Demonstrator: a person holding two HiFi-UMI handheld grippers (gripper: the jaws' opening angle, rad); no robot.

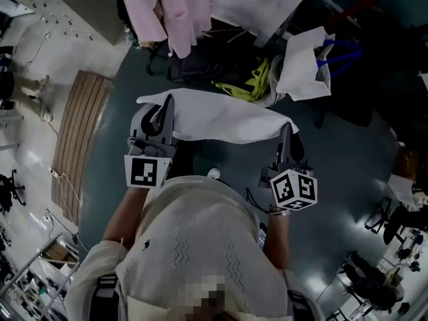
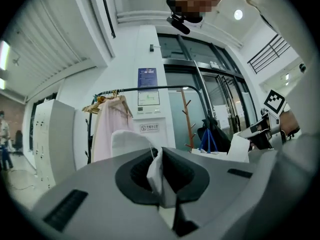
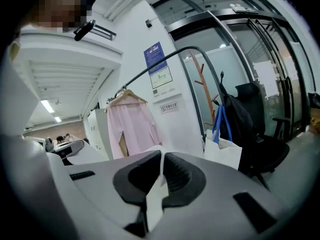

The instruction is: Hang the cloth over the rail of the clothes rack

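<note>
Fingers (image 2: pixel 187 174) clamp the cloth (image 1: pixel 221 120) at both ends — long axis left-to-right (taut).

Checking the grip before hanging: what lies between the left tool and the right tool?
The white cloth, stretched from left tool to right tool, each shut on an end; the head view shows it.

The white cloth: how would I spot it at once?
Find the hanging pink shirt. Nearer the person, the cloth stretches between the left tool and right tool, both shut on it. Unlike the white bag, it has no blue handles.
</note>
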